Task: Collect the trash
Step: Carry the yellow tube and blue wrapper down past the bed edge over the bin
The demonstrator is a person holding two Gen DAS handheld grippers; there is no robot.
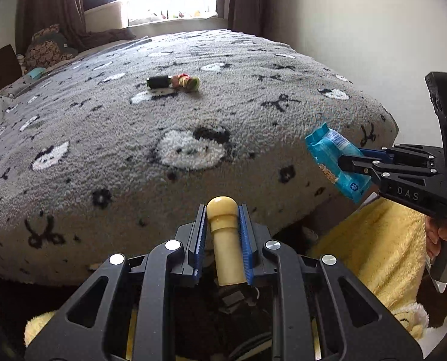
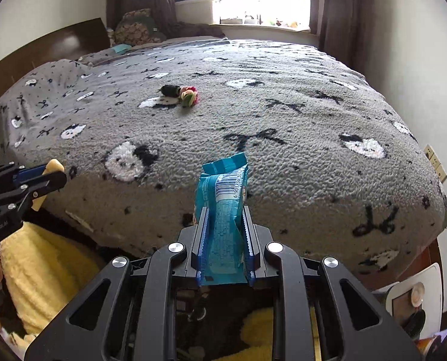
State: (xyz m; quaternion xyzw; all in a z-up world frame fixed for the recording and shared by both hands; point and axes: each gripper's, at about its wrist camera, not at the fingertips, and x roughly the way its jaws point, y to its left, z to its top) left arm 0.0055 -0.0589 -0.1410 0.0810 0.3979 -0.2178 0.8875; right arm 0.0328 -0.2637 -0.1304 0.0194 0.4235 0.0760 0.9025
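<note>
Both jaws are full, the left gripper clamping a yellow tube and the right gripper a blue wrapper, while the remaining trash lies crosswise at 11 o'clock mid-bed, slightly nearer the left.

1. Two grippers: left gripper, right gripper.
2. One yellow tube, near, between blue pads.
3. One blue wrapper, near.
4. One dark cylinder, far, mid-bed.
5. One colourful crumpled piece, just right of it.
6. One grey patterned blanket.
</note>
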